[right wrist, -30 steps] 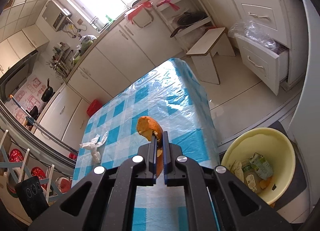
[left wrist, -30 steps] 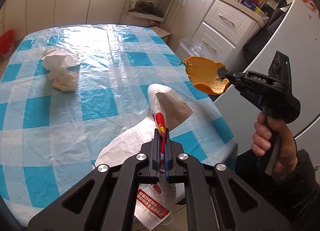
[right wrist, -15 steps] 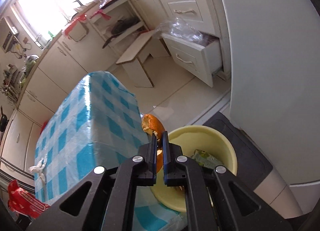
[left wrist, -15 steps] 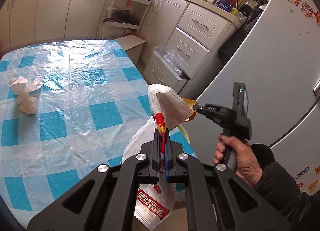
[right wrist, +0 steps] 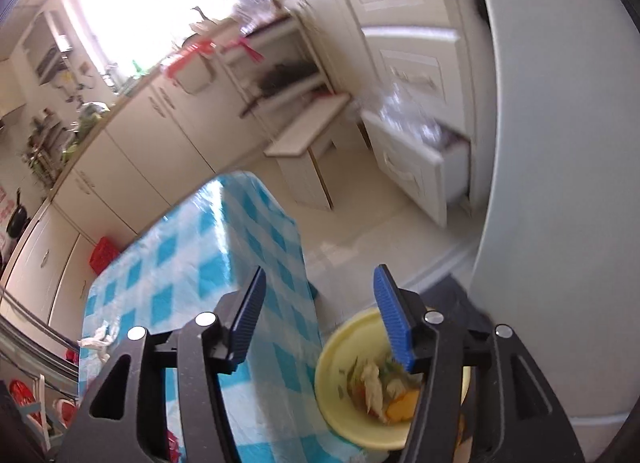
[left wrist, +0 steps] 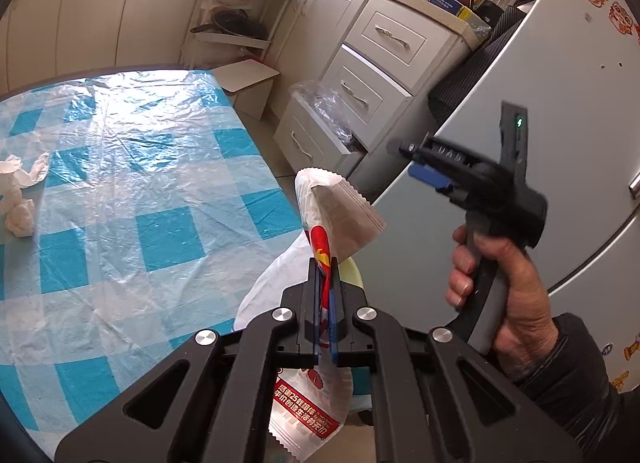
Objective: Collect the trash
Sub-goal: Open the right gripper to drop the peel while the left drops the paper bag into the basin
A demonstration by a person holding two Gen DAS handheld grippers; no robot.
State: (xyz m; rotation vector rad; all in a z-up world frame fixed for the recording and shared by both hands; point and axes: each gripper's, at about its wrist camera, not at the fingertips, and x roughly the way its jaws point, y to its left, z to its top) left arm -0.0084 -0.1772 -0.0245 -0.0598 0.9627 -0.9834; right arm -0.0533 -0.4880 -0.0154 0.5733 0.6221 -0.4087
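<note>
Yellow bin (right wrist: 344,347) beneath opening, empty right fingers (right wrist: 390,315); left fingers (left wrist: 316,295) clenching wrapper (left wrist: 340,215).

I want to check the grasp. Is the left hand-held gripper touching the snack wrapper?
Touching. The left wrist view shows the left hand-held gripper shut on the snack wrapper, whose red and white foil is pinched between the pads.

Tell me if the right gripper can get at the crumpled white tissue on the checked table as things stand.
Probably yes: the right gripper is opening with nothing between its fingers, and the crumpled white tissue lies alone on the blue-checked table, nothing in the way.
</note>
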